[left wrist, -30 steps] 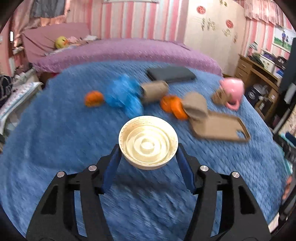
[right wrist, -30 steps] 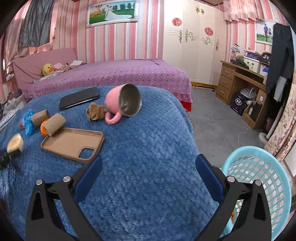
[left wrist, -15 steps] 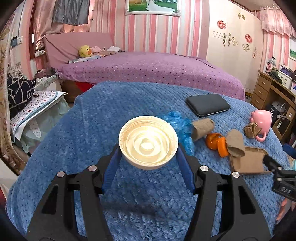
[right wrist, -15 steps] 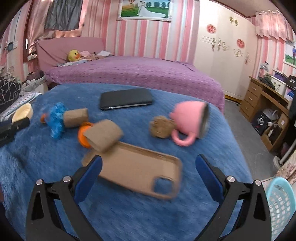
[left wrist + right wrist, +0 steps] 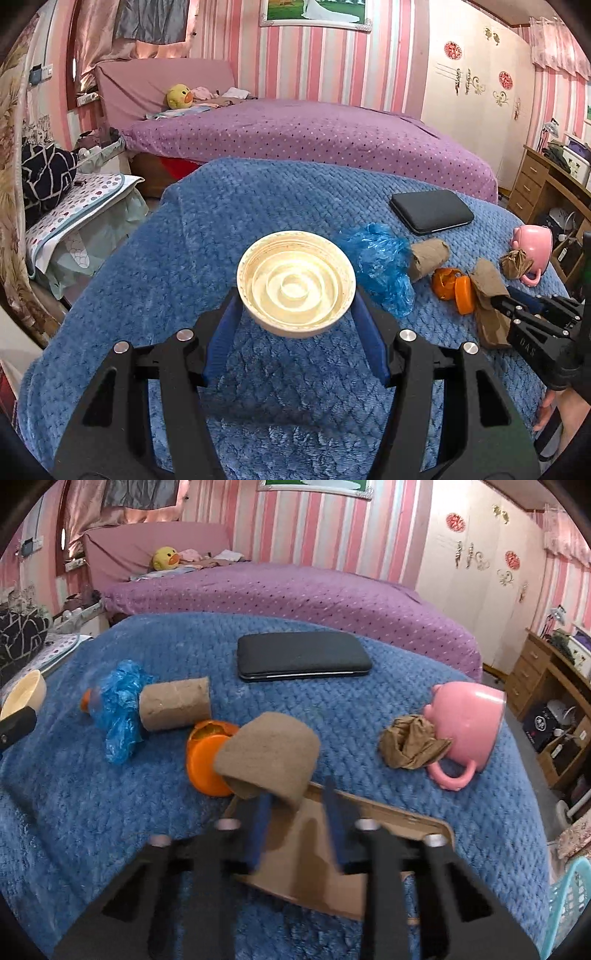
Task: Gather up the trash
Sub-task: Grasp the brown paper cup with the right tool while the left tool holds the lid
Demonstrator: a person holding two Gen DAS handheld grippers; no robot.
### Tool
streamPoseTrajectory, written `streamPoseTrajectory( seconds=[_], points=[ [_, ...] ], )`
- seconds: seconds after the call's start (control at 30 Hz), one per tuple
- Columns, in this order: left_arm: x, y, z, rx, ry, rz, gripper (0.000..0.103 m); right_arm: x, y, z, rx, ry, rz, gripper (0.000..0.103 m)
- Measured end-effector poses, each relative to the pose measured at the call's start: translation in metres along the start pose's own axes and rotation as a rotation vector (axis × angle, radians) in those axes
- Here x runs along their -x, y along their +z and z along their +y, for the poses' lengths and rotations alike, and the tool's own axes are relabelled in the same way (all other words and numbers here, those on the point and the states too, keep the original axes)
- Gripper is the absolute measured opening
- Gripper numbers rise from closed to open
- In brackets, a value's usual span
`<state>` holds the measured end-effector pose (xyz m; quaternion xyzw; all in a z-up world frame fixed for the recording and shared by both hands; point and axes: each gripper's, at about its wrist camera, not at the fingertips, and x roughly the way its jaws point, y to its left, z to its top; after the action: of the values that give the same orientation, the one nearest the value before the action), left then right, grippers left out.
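Observation:
My left gripper [image 5: 295, 306] is shut on a cream plastic lid [image 5: 296, 283] and holds it above the blue blanket. My right gripper [image 5: 298, 794] has its fingers narrowed and blurred around the near end of a brown cardboard tube [image 5: 269, 762]; whether they clamp it I cannot tell. That tube rests on a tan phone case [image 5: 325, 853]. Beside it lie an orange cap with peel [image 5: 205, 753], a second cardboard tube [image 5: 175, 703], a crumpled blue plastic bag [image 5: 120, 705] and a crumpled brown wrapper [image 5: 410, 746].
A pink mug [image 5: 469, 723] lies on its side by the wrapper. A black case [image 5: 303, 661] lies farther back. A light-blue basket [image 5: 570, 908] stands at the lower right off the blanket. A purple bed [image 5: 314, 136] is behind, a wooden desk [image 5: 550, 184] right.
My right gripper has moved in on the near cardboard tube and its fingers have narrowed from wide open. My left gripper has swung left and up, still holding the lid.

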<state>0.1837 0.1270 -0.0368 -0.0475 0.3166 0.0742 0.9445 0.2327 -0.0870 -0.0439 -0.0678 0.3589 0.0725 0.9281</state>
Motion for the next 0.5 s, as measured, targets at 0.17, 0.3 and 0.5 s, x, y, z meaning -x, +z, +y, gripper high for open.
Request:
streamPoseTrajectory(
  seconds=[0.17,0.3,0.5],
  points=[
    [0.003,-0.001,-0.01,-0.027,0.002,-0.005,0.059,0.017,-0.003,-0.009,0.006,-0.015,-0.059,0.006],
    [0.009,0.0,-0.018,-0.039,-0.007,-0.016,0.059,0.037,-0.007,-0.027,-0.004,-0.019,-0.091,0.006],
    [0.02,-0.004,-0.041,-0.083,-0.031,-0.031,0.059,0.073,-0.026,-0.059,-0.018,-0.044,-0.127,0.006]
  ],
)
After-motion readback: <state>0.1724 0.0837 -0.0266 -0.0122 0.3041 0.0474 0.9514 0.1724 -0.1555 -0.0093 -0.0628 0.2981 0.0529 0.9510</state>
